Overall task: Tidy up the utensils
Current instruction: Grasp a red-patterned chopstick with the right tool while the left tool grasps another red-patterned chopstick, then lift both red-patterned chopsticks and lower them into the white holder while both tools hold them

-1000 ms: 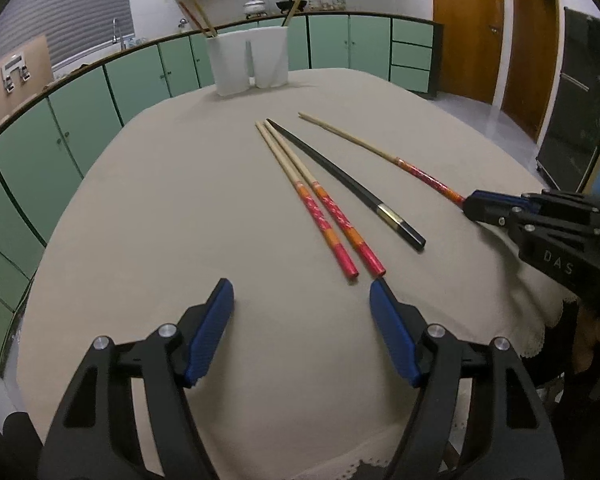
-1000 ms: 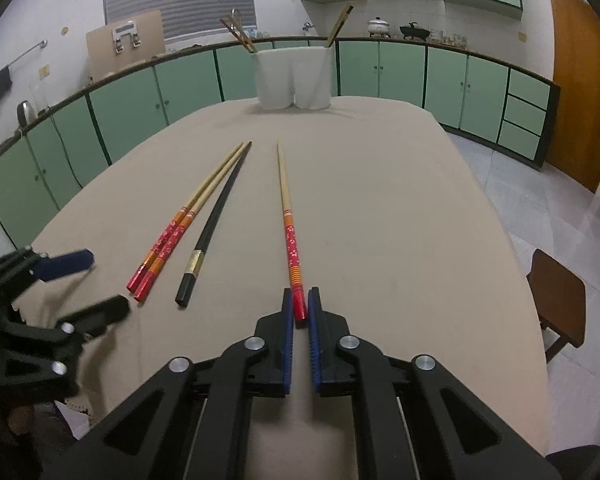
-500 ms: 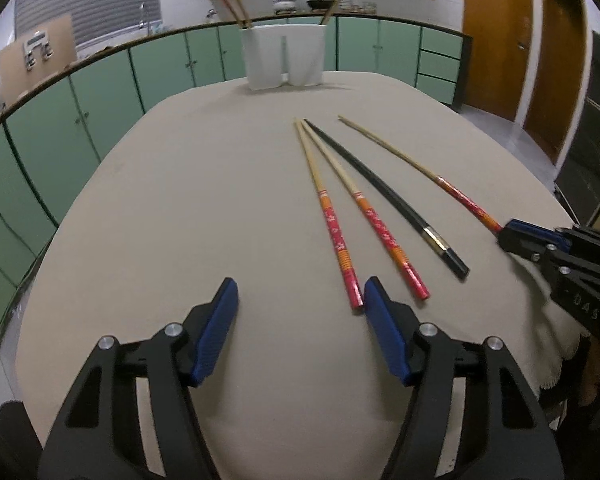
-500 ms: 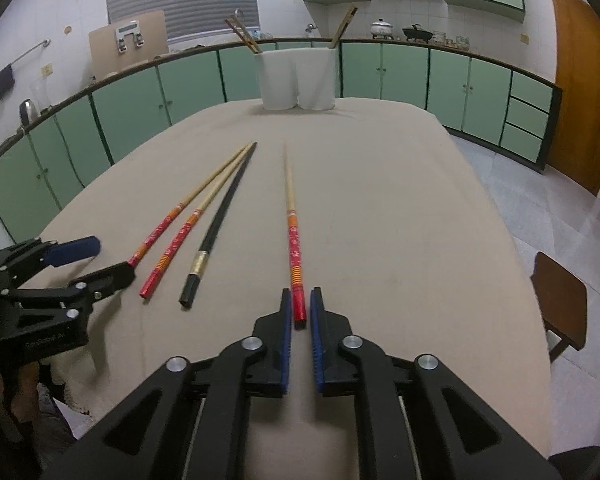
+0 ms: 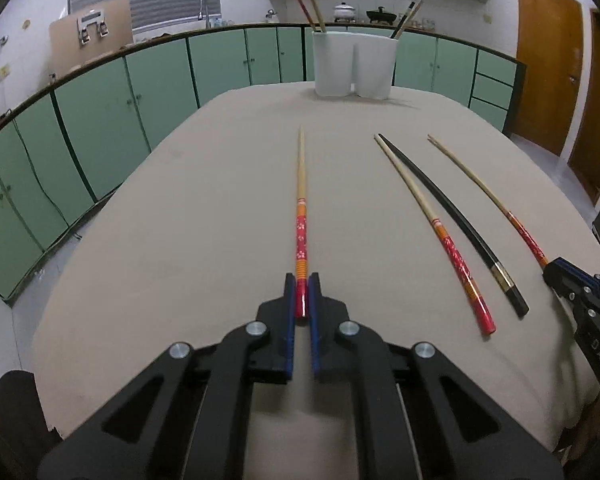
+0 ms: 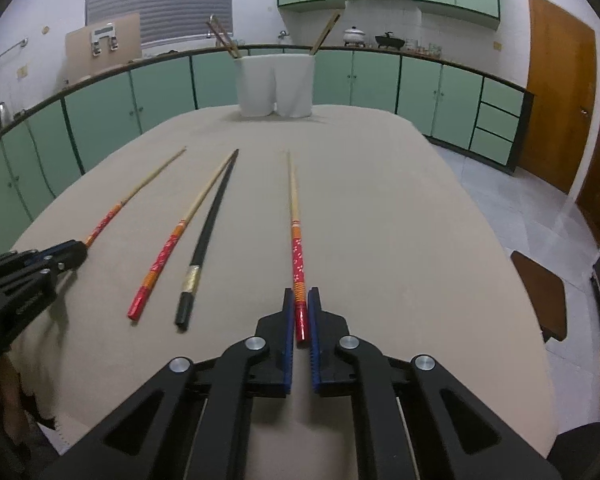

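Currently my left gripper (image 5: pixel 301 294) and right gripper (image 6: pixel 301 308) each pinch a red-handled chopstick's (image 5: pixel 301 236) end; long overhang risks pivoting, slipping.

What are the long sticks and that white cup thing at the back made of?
The red-handled chopsticks look like bamboo or wood: pale bare tips, glossy red-orange painted handles. The black chopstick looks lacquered wood or plastic, shiny with a gold band. The white holder seems matte ceramic or plastic; I can't tell which.
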`<action>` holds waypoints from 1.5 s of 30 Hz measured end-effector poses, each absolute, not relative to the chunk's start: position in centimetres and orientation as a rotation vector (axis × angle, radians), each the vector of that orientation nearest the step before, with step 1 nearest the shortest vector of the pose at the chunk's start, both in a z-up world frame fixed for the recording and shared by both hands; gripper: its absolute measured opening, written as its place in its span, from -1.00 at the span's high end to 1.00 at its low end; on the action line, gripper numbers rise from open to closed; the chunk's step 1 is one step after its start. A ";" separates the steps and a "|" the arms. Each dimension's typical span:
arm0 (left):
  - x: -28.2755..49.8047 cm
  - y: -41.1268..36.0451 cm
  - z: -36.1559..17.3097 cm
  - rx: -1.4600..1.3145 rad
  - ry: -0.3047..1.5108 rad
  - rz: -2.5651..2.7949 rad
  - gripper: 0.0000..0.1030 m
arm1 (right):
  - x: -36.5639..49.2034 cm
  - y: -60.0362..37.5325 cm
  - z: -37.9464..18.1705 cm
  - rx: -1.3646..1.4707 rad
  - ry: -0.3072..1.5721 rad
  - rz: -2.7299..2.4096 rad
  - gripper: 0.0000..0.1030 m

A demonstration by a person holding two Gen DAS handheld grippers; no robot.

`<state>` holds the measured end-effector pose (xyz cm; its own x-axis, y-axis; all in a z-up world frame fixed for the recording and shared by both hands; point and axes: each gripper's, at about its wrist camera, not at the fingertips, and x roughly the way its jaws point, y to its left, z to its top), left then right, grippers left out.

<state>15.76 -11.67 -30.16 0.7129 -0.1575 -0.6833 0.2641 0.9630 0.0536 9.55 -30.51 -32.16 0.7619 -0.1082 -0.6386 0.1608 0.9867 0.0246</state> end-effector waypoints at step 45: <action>27.8 -10.5 -9.0 0.138 0.881 -0.516 0.90 | 24.0 -32.6 -7.5 -0.022 0.776 0.106 0.88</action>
<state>27.82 -10.52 -9.01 0.5233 -0.3737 -0.7659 0.4851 0.8695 -0.0929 24.00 -32.59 -7.55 0.7089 0.0877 -0.6998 -0.1040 0.9944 0.0192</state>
